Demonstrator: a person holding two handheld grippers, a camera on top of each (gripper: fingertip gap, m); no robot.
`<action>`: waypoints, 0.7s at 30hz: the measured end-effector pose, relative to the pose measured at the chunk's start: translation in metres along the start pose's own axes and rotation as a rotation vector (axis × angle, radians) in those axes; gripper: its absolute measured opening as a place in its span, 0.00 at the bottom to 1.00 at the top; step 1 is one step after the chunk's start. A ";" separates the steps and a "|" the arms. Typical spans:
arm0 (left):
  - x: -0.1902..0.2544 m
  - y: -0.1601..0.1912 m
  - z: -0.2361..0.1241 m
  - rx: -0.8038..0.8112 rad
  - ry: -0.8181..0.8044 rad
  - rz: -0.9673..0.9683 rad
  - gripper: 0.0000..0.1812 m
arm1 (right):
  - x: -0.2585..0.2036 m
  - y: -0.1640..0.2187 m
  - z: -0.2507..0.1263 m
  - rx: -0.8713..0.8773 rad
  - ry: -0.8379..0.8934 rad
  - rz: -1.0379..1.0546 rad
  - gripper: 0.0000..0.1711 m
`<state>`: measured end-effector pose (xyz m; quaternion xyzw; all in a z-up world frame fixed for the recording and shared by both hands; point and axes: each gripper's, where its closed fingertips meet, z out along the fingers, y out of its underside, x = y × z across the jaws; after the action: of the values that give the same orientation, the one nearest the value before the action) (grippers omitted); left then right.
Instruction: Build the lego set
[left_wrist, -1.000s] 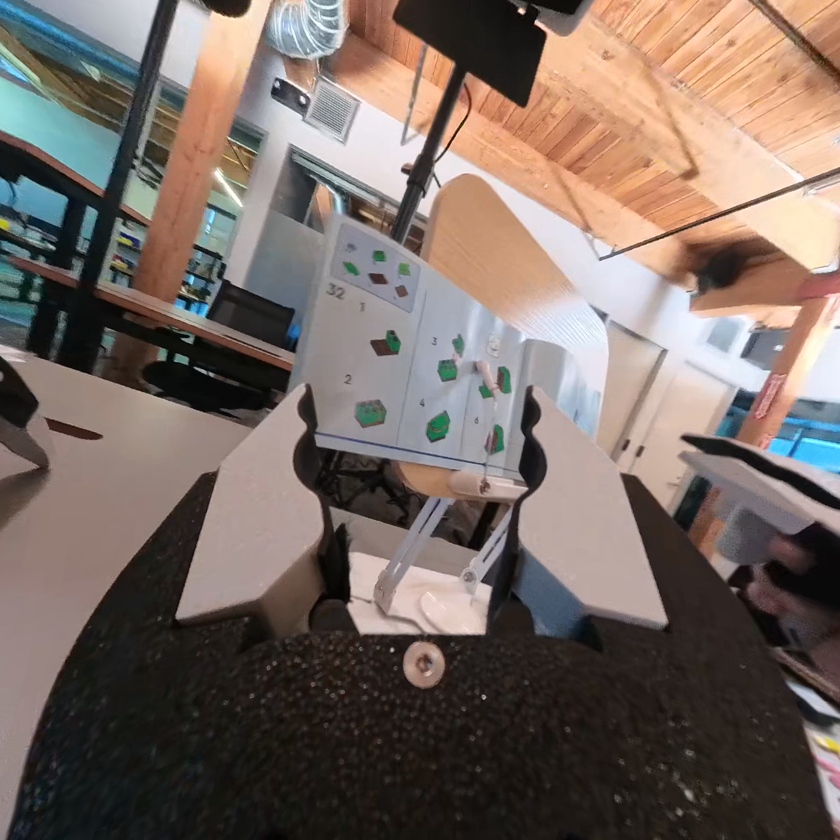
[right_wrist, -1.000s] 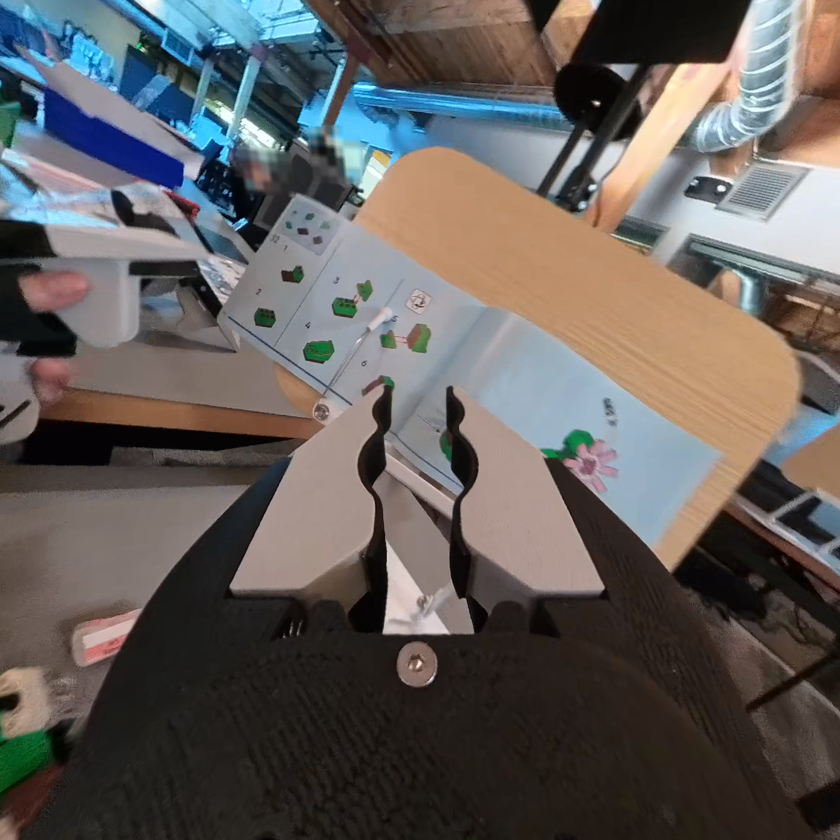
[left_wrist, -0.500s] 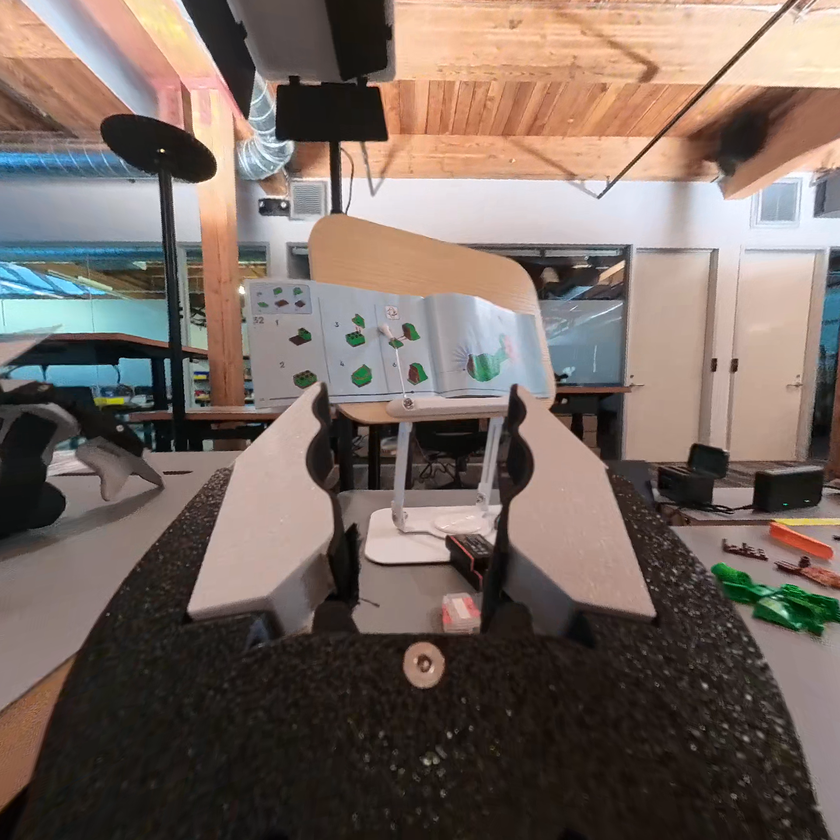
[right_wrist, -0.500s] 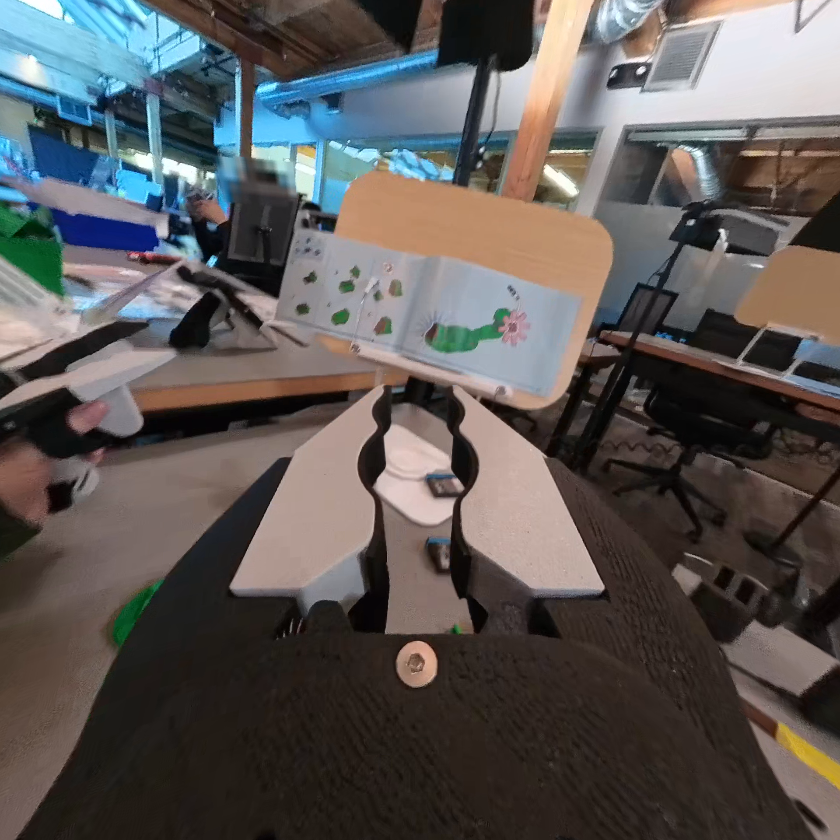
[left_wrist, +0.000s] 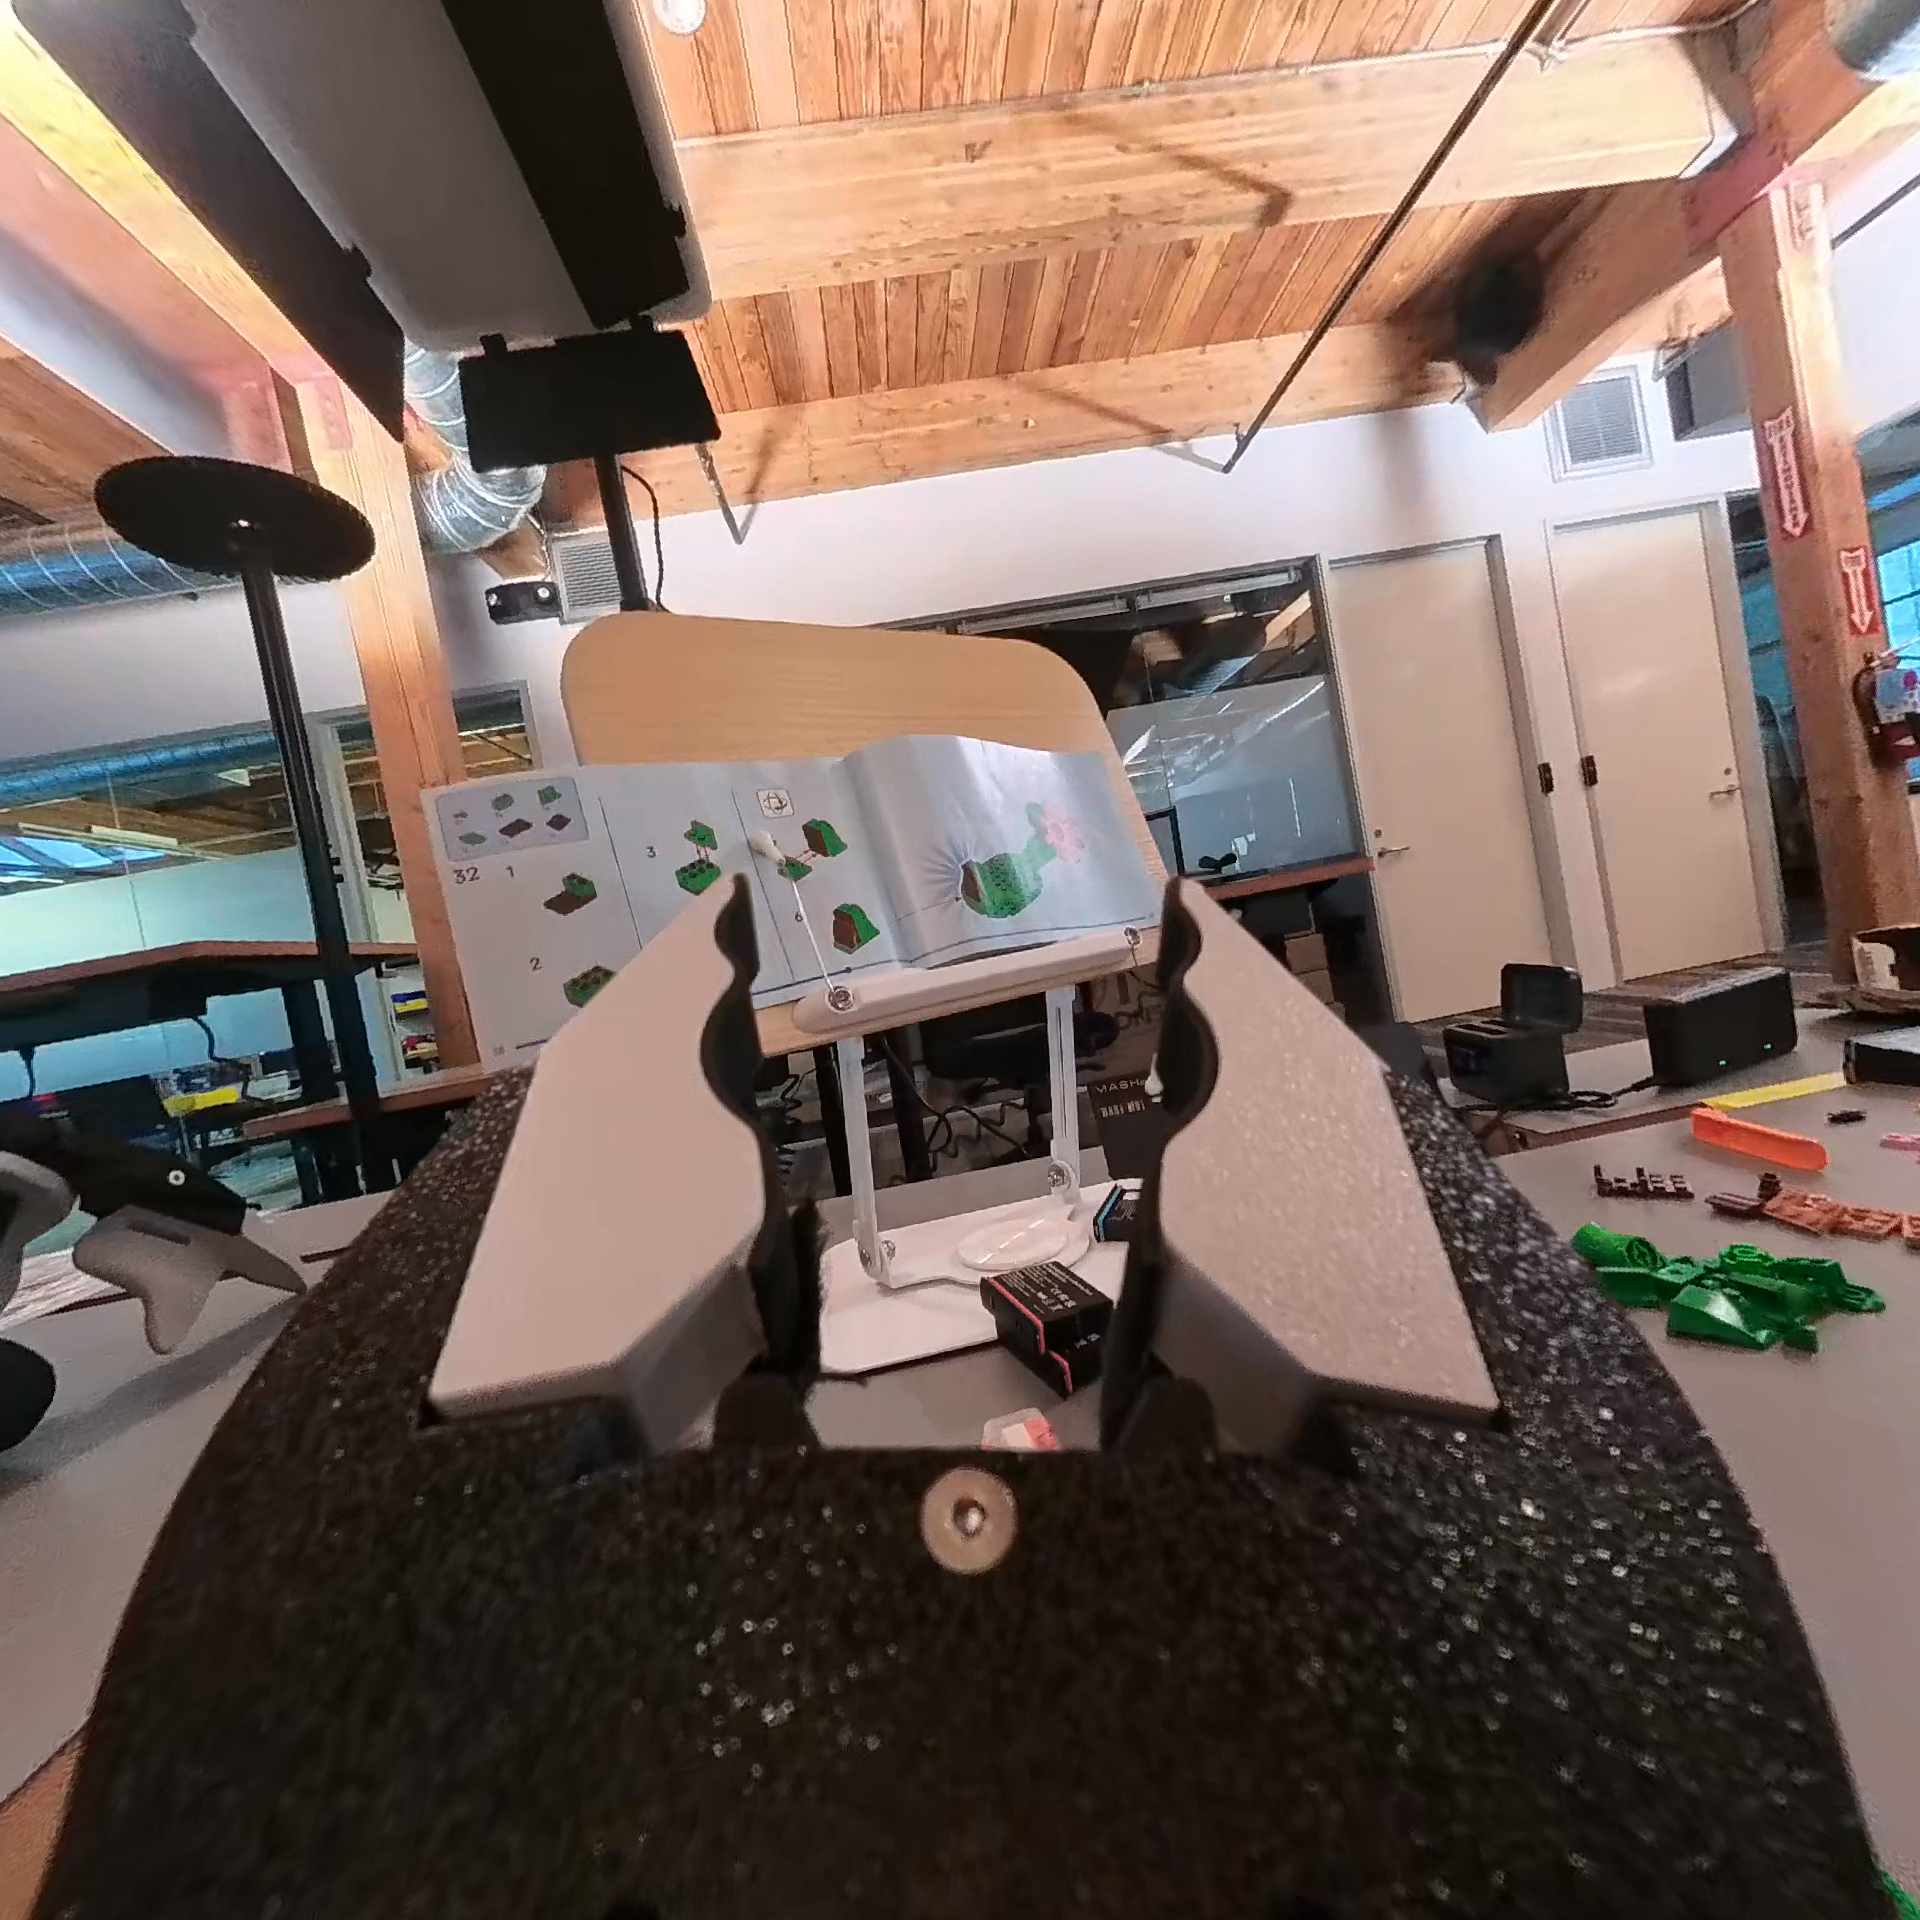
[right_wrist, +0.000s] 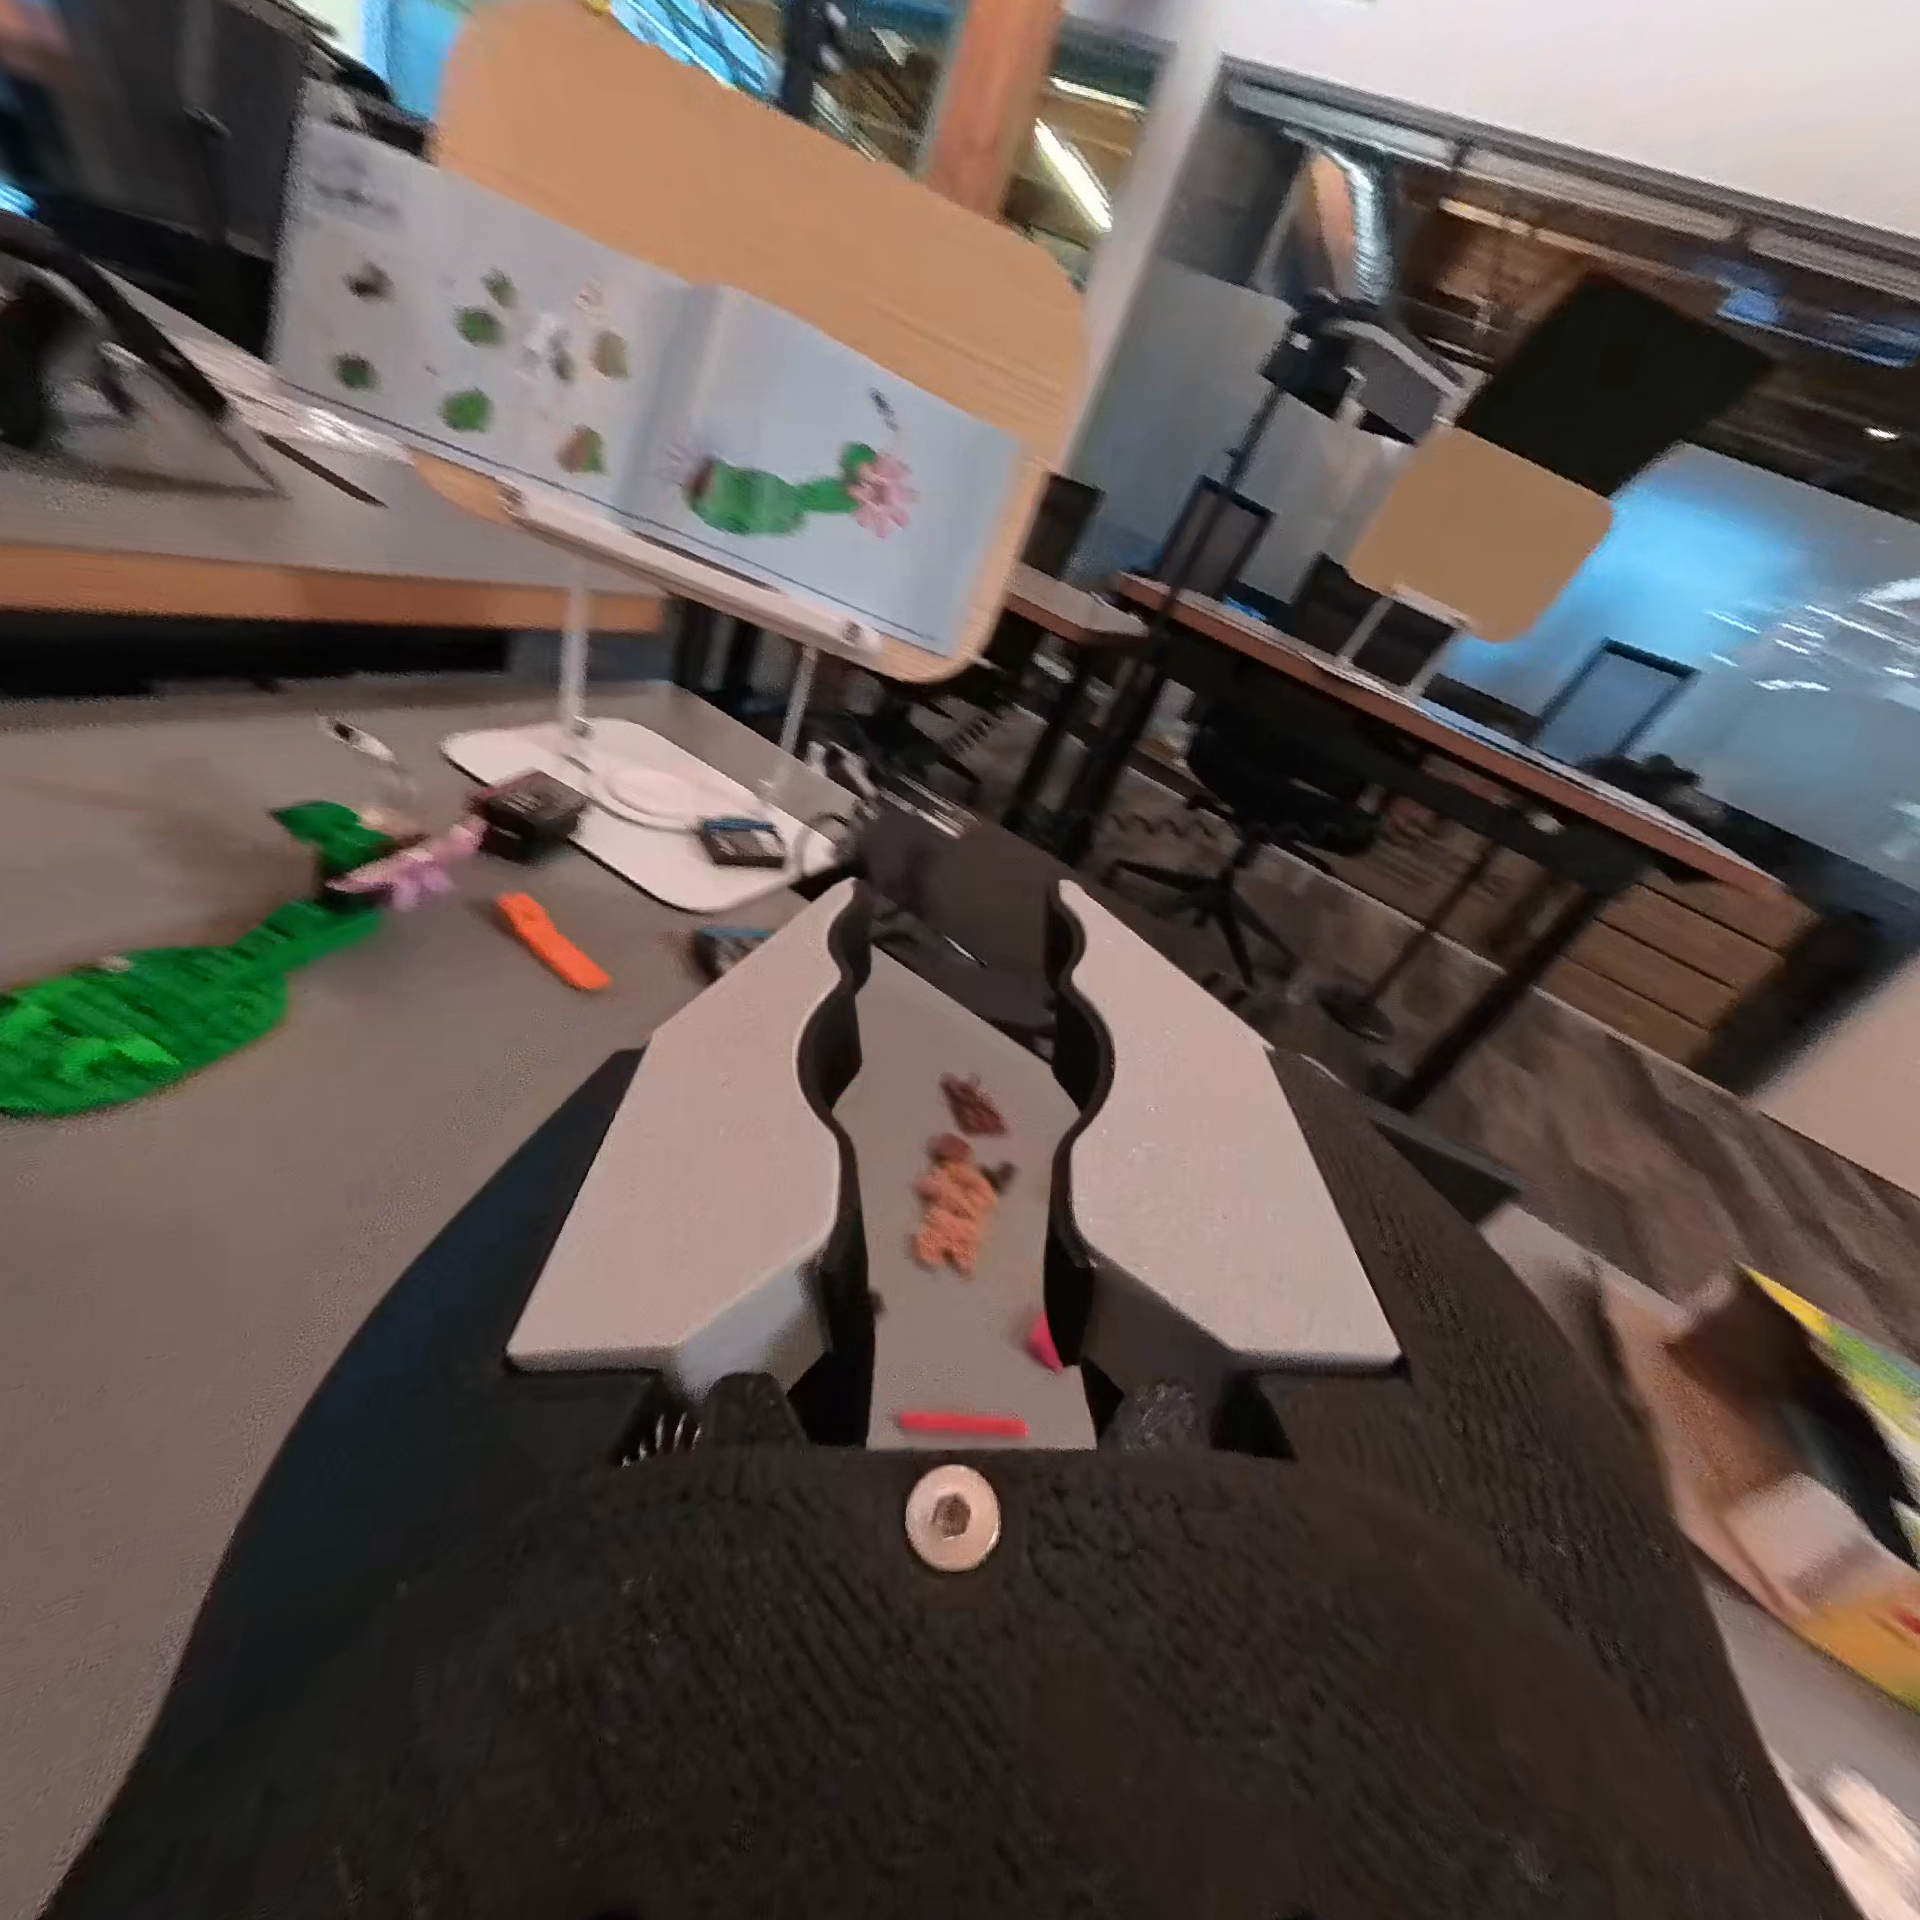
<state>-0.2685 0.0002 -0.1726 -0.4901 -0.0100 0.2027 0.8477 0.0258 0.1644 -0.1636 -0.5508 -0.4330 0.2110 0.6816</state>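
Landmark for all positions: the white book stand (left_wrist: 961, 1257) on the grey table (left_wrist: 1714, 1455).

Left claw (left_wrist: 951, 904) was held above the table, pointing at the stand. Fingers spread wide, nothing between them. An open instruction booklet (left_wrist: 727, 883) rested on the stand's ledge, backed by a wooden board (left_wrist: 821, 681). A small black box (left_wrist: 1049, 1314) lay on the near edge of the stand's base. Loose green bricks (left_wrist: 1725, 1294) lay in a heap well to the right of the stand, with brown bricks (left_wrist: 1808, 1210) just behind them and an orange tool (left_wrist: 1756, 1138) farther back. Black chargers (left_wrist: 1720, 1023) sat beyond, at the table's far right. Part of another claw (left_wrist: 156, 1242) showed at the left edge, well left of the stand.

Right wrist view was motion-blurred. Right claw (right_wrist: 956, 904) was over the table, right of the stand (right_wrist: 623, 779) and nearer the camera. Fingers were moderately apart, gripping nothing. Brown and orange bricks (right_wrist: 956, 1190) lay on the table, seen through the gap between the fingers, with pink pieces (right_wrist: 961, 1423) closer in. The partly built green lego model (right_wrist: 156, 1008) lay flat on the table, in front of the stand and to its left; a pink flower piece (right_wrist: 416, 868) sat at its far end. The orange tool (right_wrist: 551, 940) lay between the model and the right claw. A cardboard box (right_wrist: 1787, 1455) sat at the far right.
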 end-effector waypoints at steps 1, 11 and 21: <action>0.002 0.000 0.000 0.002 0.006 0.002 0.41 | 0.011 0.006 -0.008 -0.020 0.034 -0.007 0.18; 0.061 -0.026 -0.003 0.077 0.166 0.001 0.41 | 0.006 0.071 -0.049 -0.116 -0.044 0.268 0.18; 0.149 -0.029 -0.017 0.087 0.429 0.035 0.35 | -0.087 0.104 0.000 -0.325 -0.312 0.157 0.11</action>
<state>-0.1183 0.0262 -0.1847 -0.4852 0.1876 0.1088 0.8471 -0.0012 0.1300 -0.2917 -0.6461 -0.5171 0.2733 0.4904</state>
